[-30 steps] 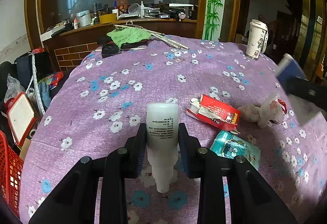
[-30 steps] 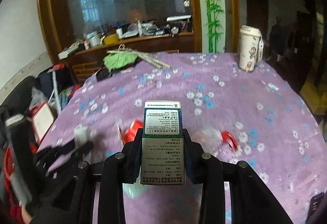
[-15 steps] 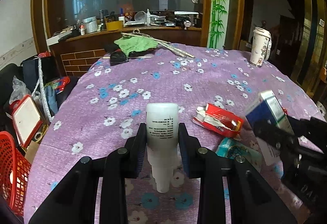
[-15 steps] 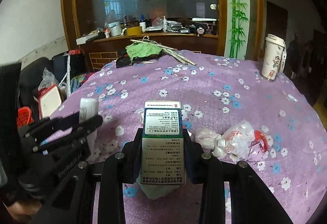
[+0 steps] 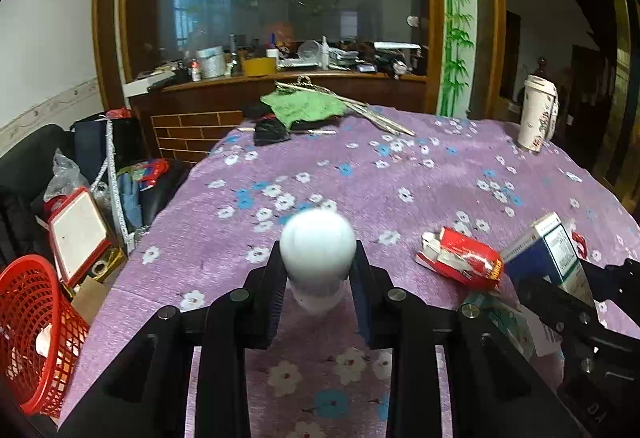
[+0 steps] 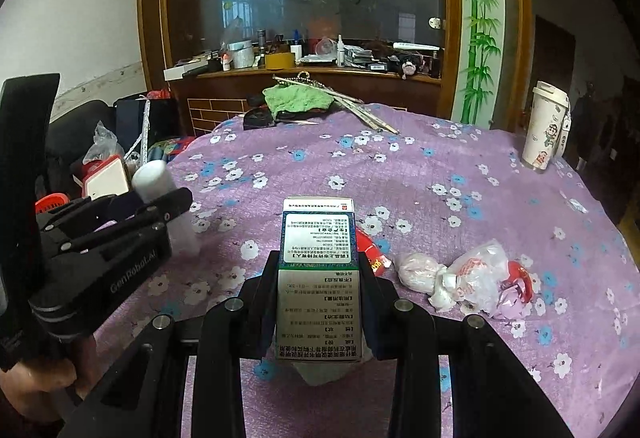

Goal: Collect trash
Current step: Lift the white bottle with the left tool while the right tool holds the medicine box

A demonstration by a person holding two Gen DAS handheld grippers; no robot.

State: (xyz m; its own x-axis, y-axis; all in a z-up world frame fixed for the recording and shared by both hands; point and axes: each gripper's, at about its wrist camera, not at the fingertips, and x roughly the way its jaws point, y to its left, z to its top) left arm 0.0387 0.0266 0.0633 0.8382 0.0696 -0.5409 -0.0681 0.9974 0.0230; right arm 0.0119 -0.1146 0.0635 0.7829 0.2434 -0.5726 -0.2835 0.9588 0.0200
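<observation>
The round table (image 5: 400, 174), draped in a purple cloth with white and blue flowers, fills most of both views and is only partly cleared, so I judge the collecting to be about midway: two pieces are in hand and several lie waiting. Off the table's left edge, low beside it, a red mesh basket (image 5: 32, 322) with some scraps in it looks like the likely place for the trash, though that is a guess. The left gripper (image 5: 318, 278) is closed on a white plastic bottle (image 5: 318, 250), its pads pressed to both sides and the bottle's blunt end turned toward the camera. The right gripper (image 6: 318, 290) is clamped on a printed medicine box (image 6: 318, 270), held up off the cloth. On the cloth lie a crushed red carton (image 5: 460, 258), a teal wrapper (image 5: 500, 314) partly hidden just beside it, and a knotted white plastic bag (image 6: 464, 280) with red print, near the right gripper. Farther back stand a tall lidded paper cup (image 6: 548, 126) at the right rim and a green cloth (image 5: 304, 106) with a bundle of sticks at the far edge; whether these count as trash I cannot tell. Behind, a cluttered wooden counter (image 6: 320, 72) runs beneath a large dark glass pane.
</observation>
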